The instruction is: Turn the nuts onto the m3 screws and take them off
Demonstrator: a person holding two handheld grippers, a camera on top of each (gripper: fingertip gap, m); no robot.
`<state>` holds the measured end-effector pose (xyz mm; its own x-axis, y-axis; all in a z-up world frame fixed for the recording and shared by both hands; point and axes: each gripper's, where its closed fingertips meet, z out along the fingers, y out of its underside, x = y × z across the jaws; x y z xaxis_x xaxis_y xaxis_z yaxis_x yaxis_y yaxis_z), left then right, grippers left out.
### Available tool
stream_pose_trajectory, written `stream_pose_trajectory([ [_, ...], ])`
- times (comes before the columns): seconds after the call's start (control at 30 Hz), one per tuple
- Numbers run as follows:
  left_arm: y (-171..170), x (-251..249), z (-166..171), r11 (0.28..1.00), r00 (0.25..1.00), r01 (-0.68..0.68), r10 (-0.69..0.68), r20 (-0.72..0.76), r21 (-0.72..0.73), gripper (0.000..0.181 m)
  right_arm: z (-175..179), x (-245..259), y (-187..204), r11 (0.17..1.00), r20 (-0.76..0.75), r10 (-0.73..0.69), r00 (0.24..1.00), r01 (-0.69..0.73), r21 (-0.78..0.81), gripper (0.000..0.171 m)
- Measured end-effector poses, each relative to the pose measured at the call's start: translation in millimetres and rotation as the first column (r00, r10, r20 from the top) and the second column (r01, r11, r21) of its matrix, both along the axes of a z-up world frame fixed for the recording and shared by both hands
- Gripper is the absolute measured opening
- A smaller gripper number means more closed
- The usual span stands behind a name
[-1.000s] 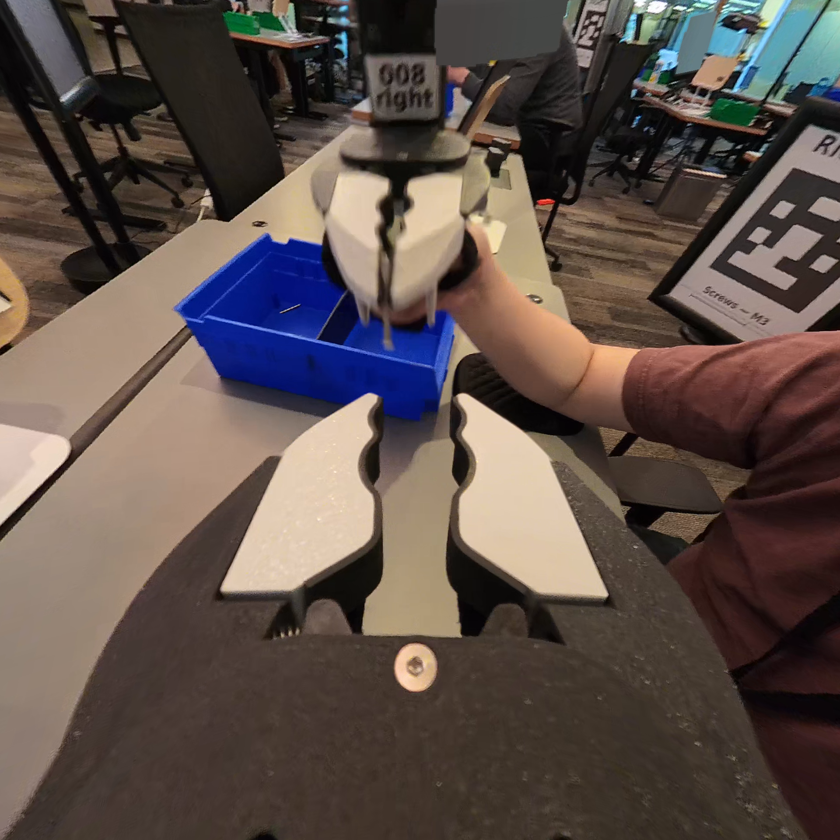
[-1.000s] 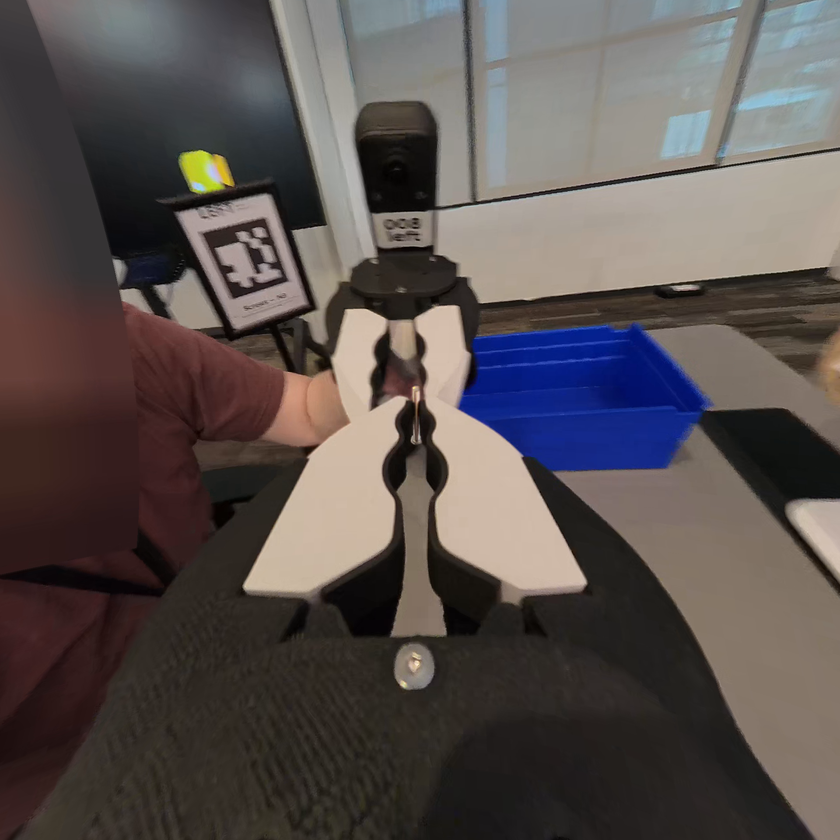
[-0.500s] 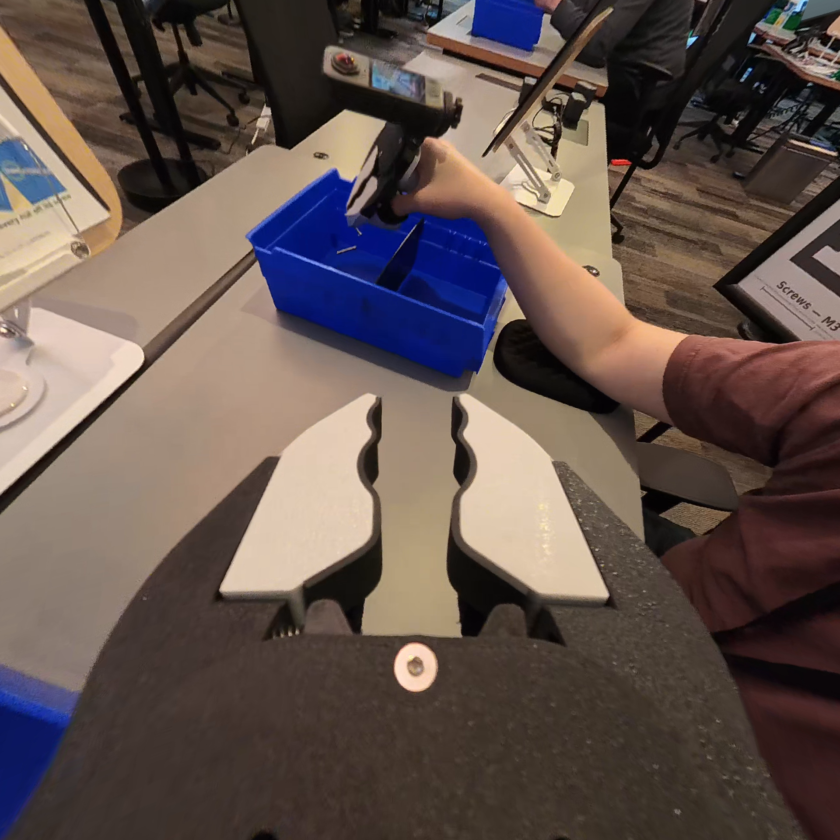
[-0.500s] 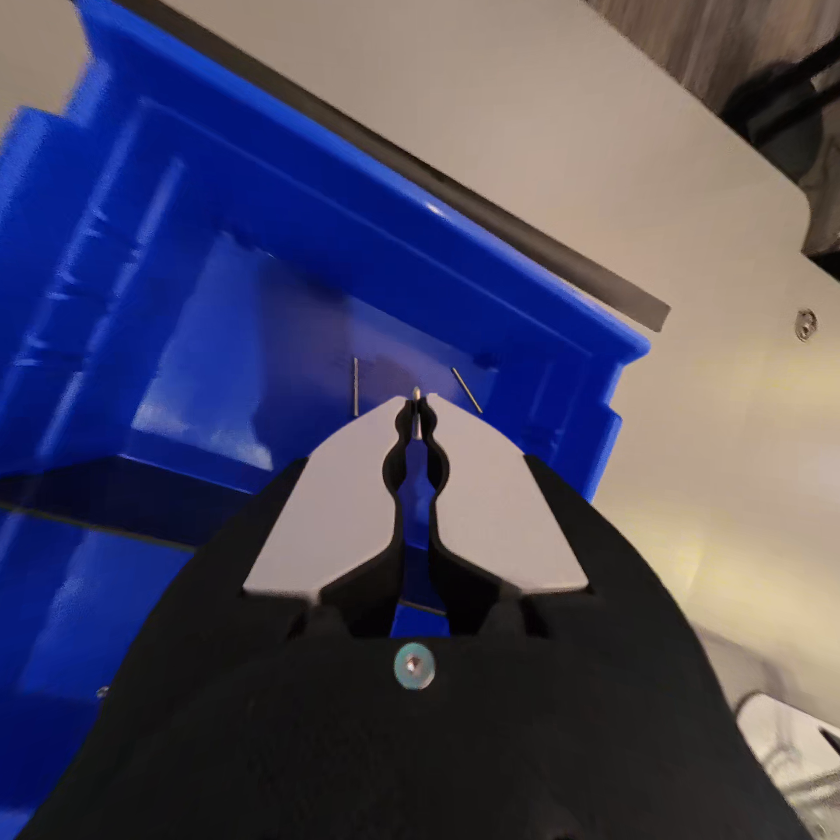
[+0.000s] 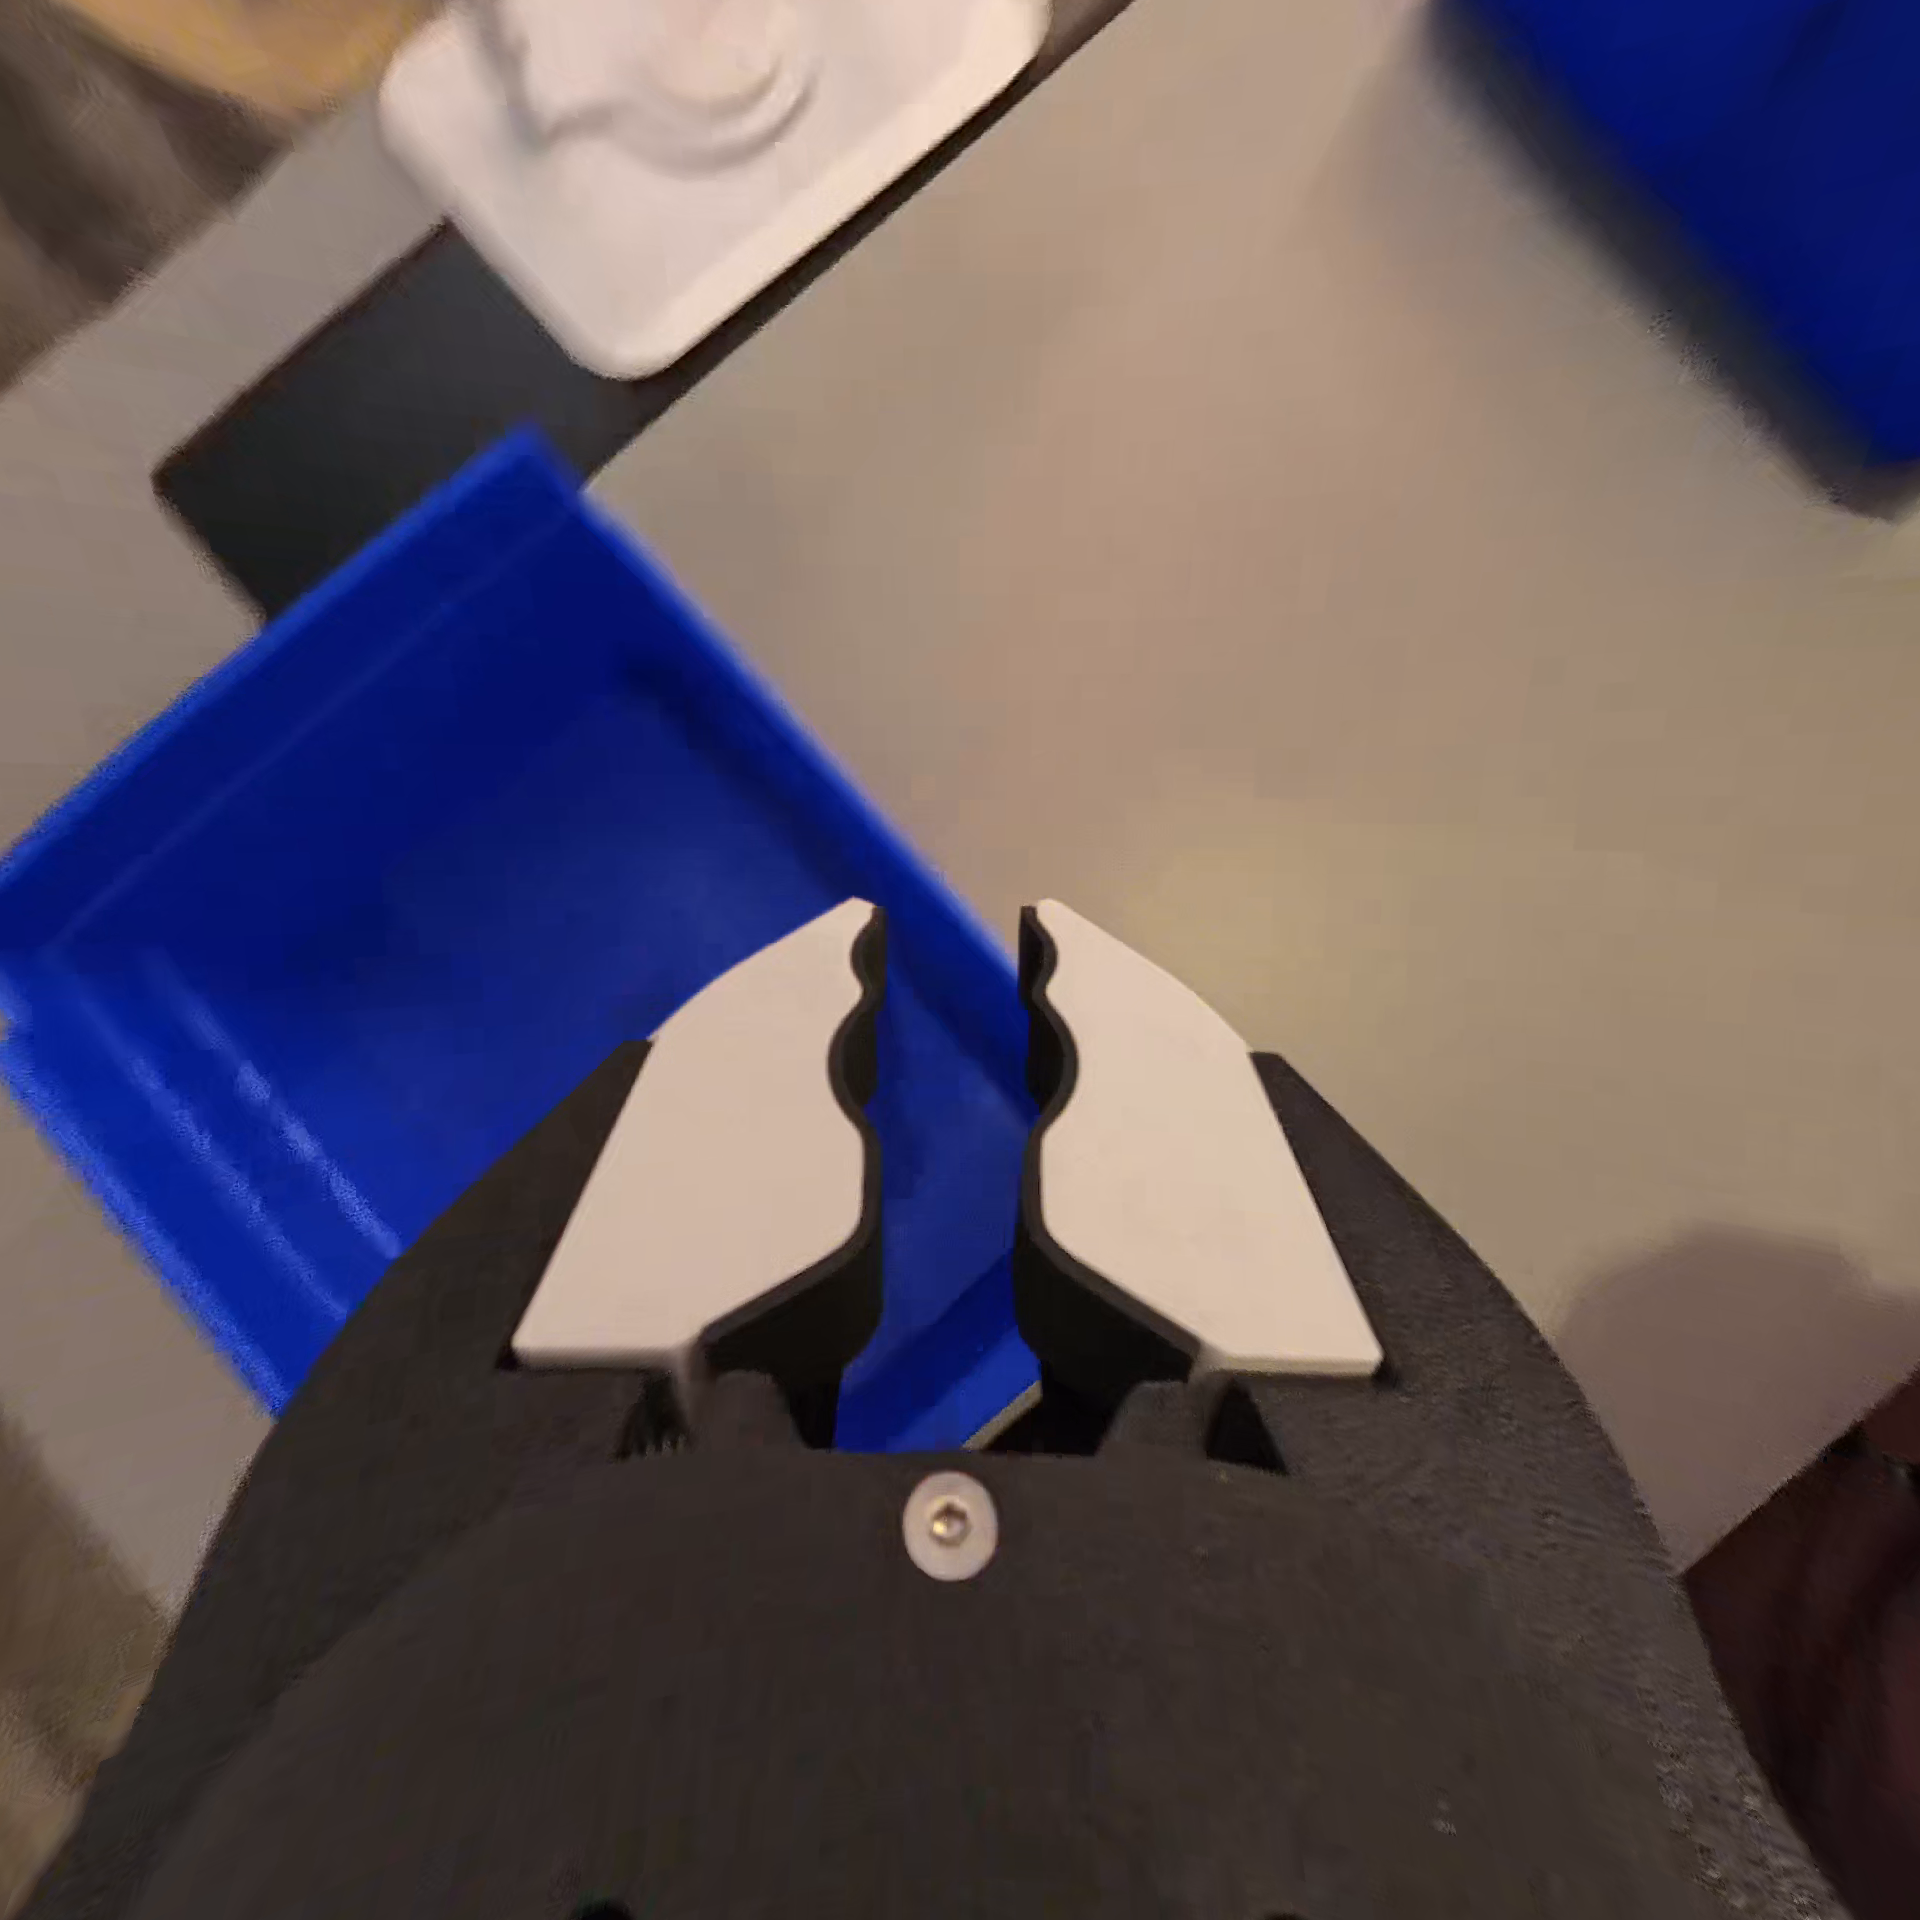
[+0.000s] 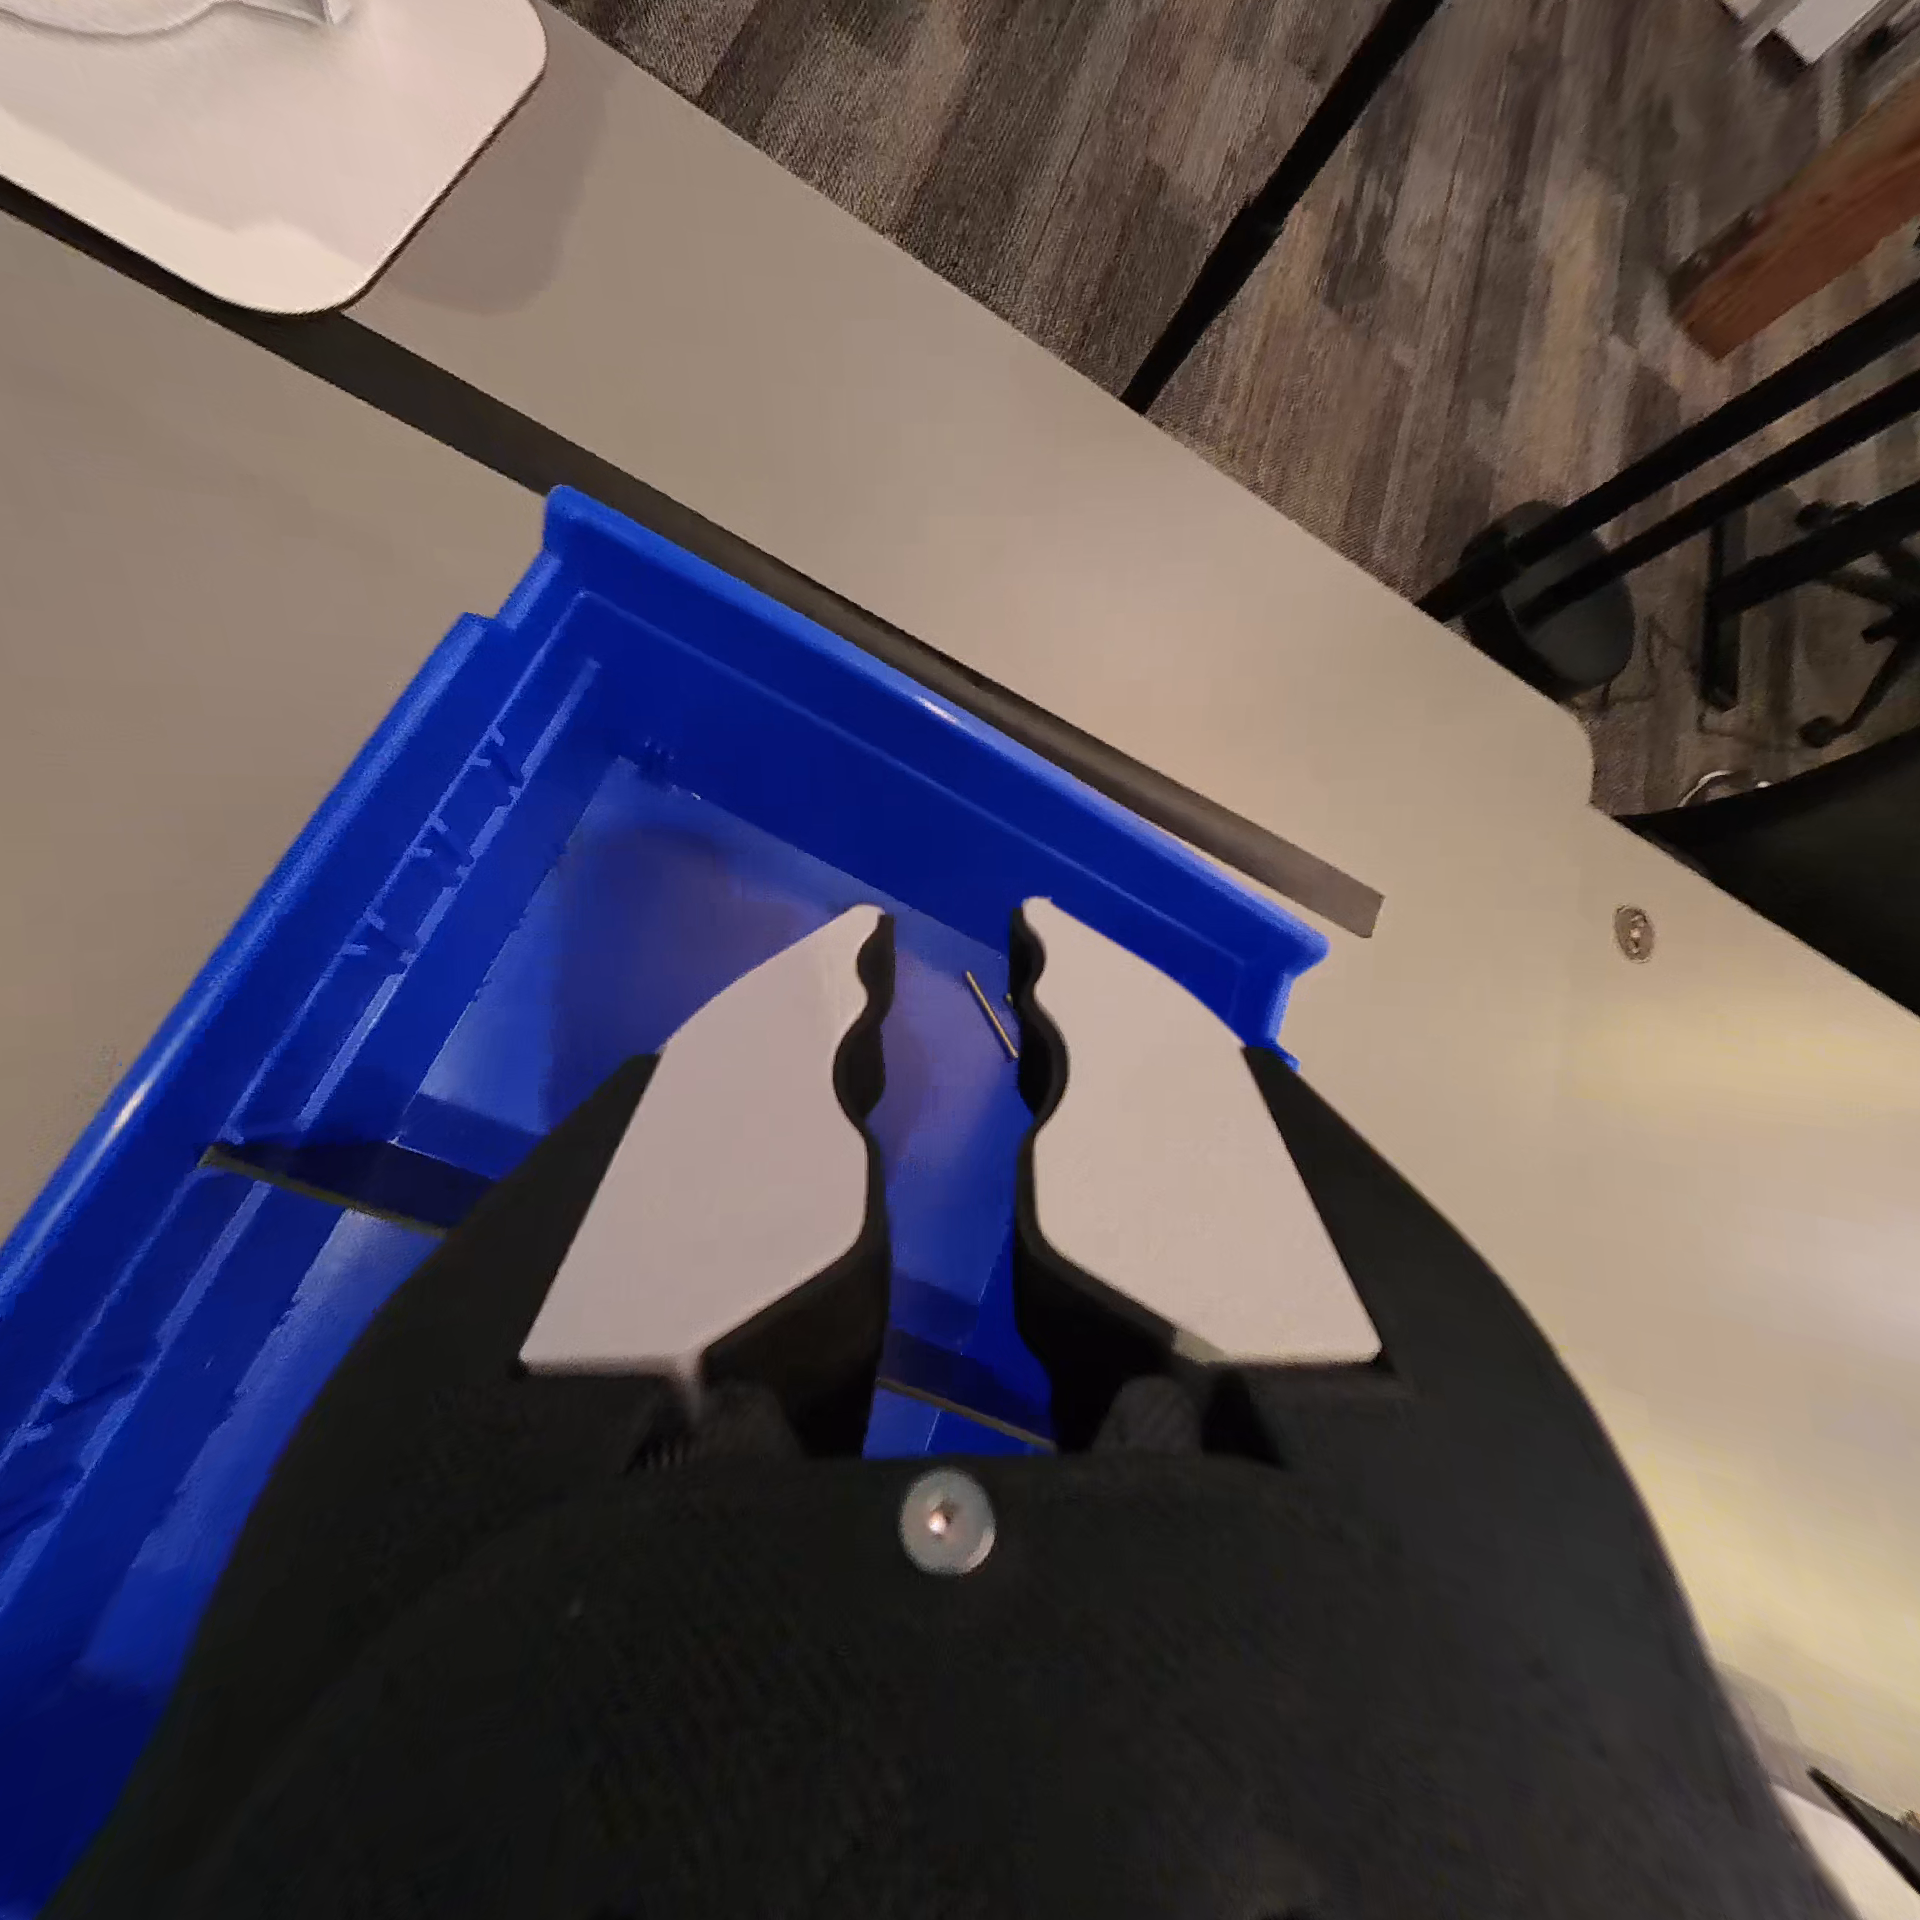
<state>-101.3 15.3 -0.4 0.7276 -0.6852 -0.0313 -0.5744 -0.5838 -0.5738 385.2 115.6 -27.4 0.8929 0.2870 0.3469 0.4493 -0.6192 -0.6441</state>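
My right gripper (image 6: pixel 951 920) is open and empty, pointing down into the far compartment of a divided blue bin (image 6: pixel 935 769). A thin screw (image 6: pixel 990 1013) lies on the bin floor between my fingertips. My left gripper (image 5: pixel 951 920) is open and empty, pointing down over the near corner of a second, smaller blue bin (image 5: pixel 343 935). That bin's inside is blurred and I cannot make out any nuts. The divided bin shows as a blue blur in the left wrist view (image 5: pixel 1745 208) at the top right.
The grey table (image 6: pixel 1039 499) carries both bins. A dark seam (image 6: pixel 1039 717) runs just behind the divided bin. A white tray (image 6: pixel 239 135) lies at the far left, and shows in the left wrist view (image 5: pixel 717 156) too. Wood floor and chair bases lie beyond the table edge. The grippers' ends are close to 50 cm from one another.
My right gripper has opened and let go of the screw, which now lies in the divided bin. My left gripper has swung left and down over the smaller blue bin.
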Motion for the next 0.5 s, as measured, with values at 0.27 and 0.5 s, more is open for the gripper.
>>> stream_pose_trajectory([
  [0.27, 44, -53, -89, 0.929, 0.957, -0.282, 0.256, -0.134, -0.239, 0.02, -1, -13, -2, 0.999, 0.093, 0.049, 0.994, -0.048, -0.013, 0.025],
  [0.5, 40, -37, -127, 0.878, 0.959, -0.283, 0.252, -0.129, -0.386, 0.015, -9, -8, -2, 0.998, 0.115, 0.039, 0.993, -0.034, -0.043, 0.029],
])
